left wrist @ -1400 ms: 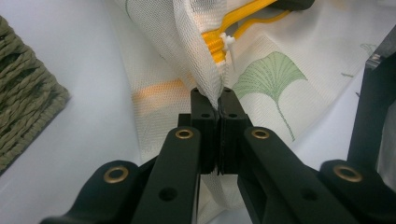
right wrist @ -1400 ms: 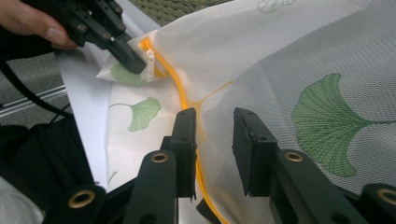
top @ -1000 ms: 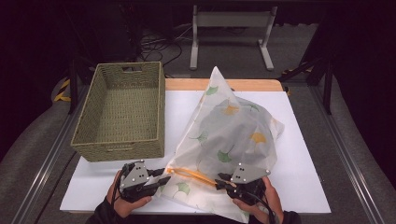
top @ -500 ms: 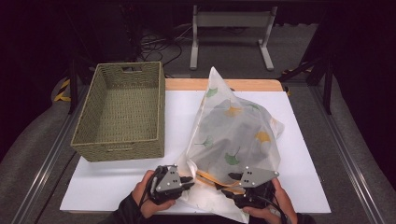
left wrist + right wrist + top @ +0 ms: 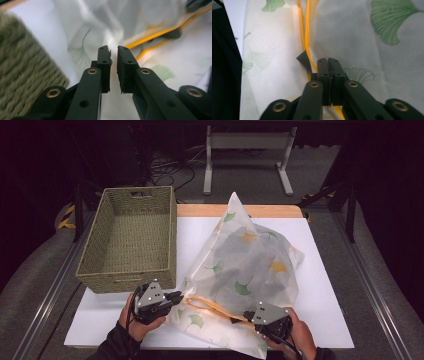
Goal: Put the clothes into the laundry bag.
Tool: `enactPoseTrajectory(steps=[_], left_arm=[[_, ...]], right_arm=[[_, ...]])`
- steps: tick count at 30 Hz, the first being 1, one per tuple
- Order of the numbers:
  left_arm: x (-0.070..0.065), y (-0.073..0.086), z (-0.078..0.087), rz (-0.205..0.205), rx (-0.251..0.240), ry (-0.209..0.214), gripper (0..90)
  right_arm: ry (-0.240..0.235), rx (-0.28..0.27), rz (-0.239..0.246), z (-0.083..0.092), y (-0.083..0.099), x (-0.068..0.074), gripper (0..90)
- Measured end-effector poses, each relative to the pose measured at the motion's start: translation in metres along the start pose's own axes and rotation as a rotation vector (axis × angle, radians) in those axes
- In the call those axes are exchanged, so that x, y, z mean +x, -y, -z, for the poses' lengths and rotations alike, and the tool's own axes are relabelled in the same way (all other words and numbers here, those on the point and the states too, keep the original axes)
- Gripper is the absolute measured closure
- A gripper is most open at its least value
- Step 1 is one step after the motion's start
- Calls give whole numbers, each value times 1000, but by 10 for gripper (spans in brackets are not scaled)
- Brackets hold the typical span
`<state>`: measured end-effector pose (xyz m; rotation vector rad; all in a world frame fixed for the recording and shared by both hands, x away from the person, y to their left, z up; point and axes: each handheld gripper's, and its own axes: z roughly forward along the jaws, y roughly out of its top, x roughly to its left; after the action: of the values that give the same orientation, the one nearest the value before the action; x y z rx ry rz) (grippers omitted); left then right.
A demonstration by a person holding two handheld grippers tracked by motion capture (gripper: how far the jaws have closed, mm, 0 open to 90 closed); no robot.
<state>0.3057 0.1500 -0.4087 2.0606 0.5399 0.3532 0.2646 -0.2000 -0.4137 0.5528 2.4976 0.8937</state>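
Right tongs (image 5: pixel 248 316) are clamped on the yellow zipper (image 5: pixel 307 37) at five o'clock; left tongs (image 5: pixel 178 296), having just parted slightly, stand narrowly apart at seven, beside the leaf-printed mesh bag (image 5: pixel 250 265) mid-surface; wicker basket (image 5: pixel 131 237) at ten.

I count one woven basket (image 5: pixel 131 240) on my desk (image 5: pixel 330 285), and one white mesh bag (image 5: pixel 250 270) beside it. The bag has one orange zipper line (image 5: pixel 212 307). On its cloth I can count about eight printed leaves, green and yellow. I hold two tools, my left tool (image 5: pixel 176 297) and my right tool (image 5: pixel 246 316).
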Motion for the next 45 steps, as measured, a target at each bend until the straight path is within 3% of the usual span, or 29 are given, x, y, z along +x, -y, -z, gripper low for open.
enactPoseTrajectory(steps=[3, 5, 7, 9, 13, 16, 19, 20, 21, 22, 25, 27, 29, 31, 33, 34, 36, 41, 43, 44, 45], left_arm=[[-7, -7, 7, -12, -38, 14, 716], [-19, -13, 10, -45, -73, 72, 709], [-28, -14, 6, -61, -64, 128, 706], [-38, -12, -5, -80, -36, 197, 708], [-51, -9, -29, -117, 50, 251, 718], [-53, -7, -39, -132, 89, 262, 719], [-53, -5, -50, -129, 121, 274, 723], [-53, -5, -50, -129, 121, 274, 723], [-53, -6, -53, -120, 122, 285, 723], [-55, -7, -58, -138, 133, 293, 711], [-60, -10, -67, -154, 145, 309, 682], [-68, -15, -83, -190, 166, 328, 676], [-74, -20, -98, -218, 182, 321, 675], [-77, -24, -111, -218, 184, 325, 675], [-78, -27, -123, -240, 185, 304, 662], [-77, -29, -130, -230, 189, 314, 664], [-75, -30, -138, -235, 191, 294, 686], [-74, -33, -149, -265, 210, 247, 763], [-76, -35, -149, -276, 219, 228, 852], [-75, -36, -149, -301, 218, 199, 852], [-74, -36, -149, -296, 224, 180, 869]], right_arm=[[-2, -12, -7, 2, -2, -1, 900], [-17, -19, 4, 4, -3, 0, 891], [-28, -6, -5, 4, -2, -1, 683], [-25, -1, -2, 3, -2, -2, 632], [-34, 51, 32, -8, -1, 1, 526], [-22, 84, 64, -14, 2, 2, 539], [12, 109, 77, -21, 7, 0, 762], [12, 109, 77, -21, 7, 0, 762], [13, 101, 71, -21, 7, -1, 796], [15, 93, 72, -19, 5, -2, 843], [11, 70, 50, -18, 2, -3, 862], [9, 38, 4, -15, 0, -6, 871], [10, 17, -23, -15, -2, -7, 872], [5, 13, -36, -16, -3, -6, 872], [5, 11, -45, -17, -4, -6, 872], [4, 11, -52, -17, -3, -7, 872], [9, 11, -64, -17, -3, -7, 872], [-8, -2, -84, -15, -2, -8, 872], [-9, -4, -84, -14, -2, -8, 872], [-15, -17, -101, -11, -3, -7, 873], [-26, -34, -112, -9, -3, -8, 874]])
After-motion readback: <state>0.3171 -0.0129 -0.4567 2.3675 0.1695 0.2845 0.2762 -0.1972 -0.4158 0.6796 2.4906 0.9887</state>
